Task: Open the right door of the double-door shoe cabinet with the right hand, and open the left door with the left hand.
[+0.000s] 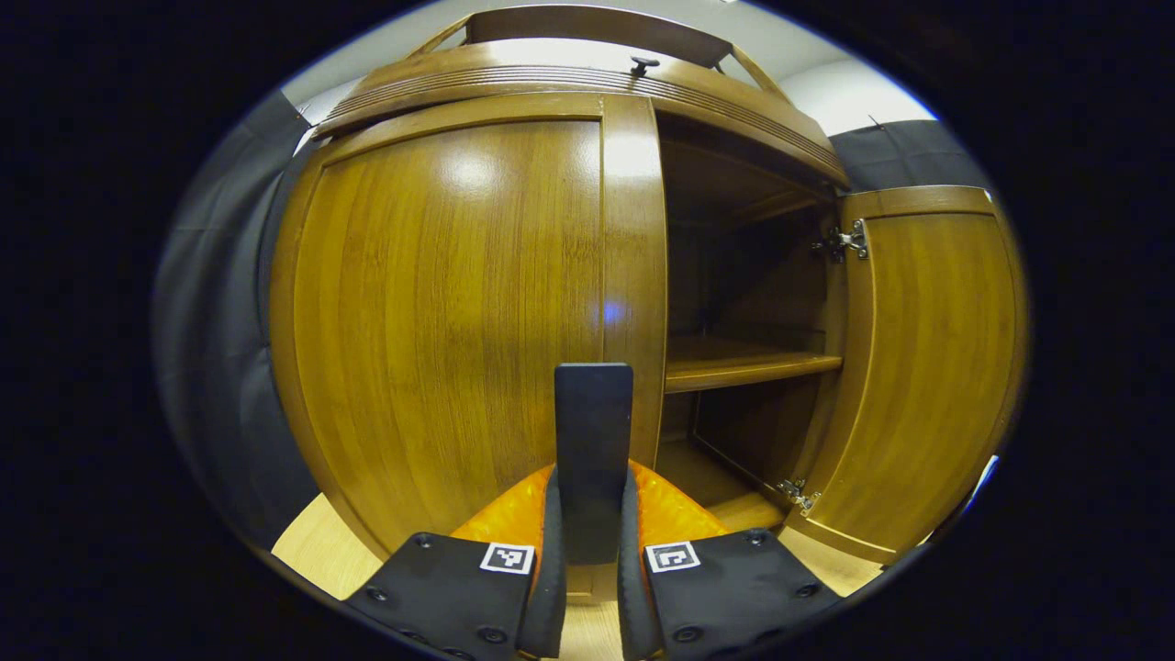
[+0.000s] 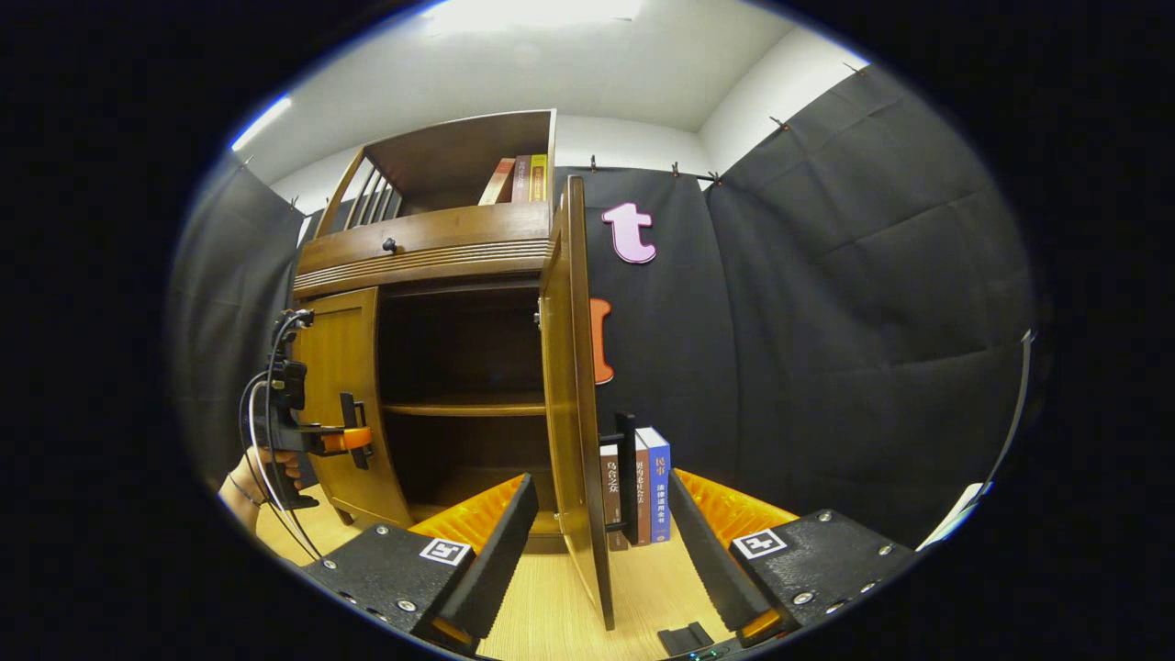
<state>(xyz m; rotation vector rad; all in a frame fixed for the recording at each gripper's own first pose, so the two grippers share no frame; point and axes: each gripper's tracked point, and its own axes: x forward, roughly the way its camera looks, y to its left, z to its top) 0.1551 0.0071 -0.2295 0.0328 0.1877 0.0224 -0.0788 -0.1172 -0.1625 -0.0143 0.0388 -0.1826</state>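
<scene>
The wooden shoe cabinet's left door is closed. My left gripper is shut on that door's dark upright handle, a finger pressing on each side. The right door is swung wide open, baring a shelf inside. In the right gripper view this right door stands edge-on, its dark handle on the far face. My right gripper is open, with the door's lower edge in the wide gap between its fingers and touching neither. At the left door, a hand holds the left gripper.
Books stand in the rack on top of the cabinet, above a drawer knob. More books stand upright beside the cabinet, behind the open door. Pale wood flooring lies underneath, and black cloth walls surround the booth.
</scene>
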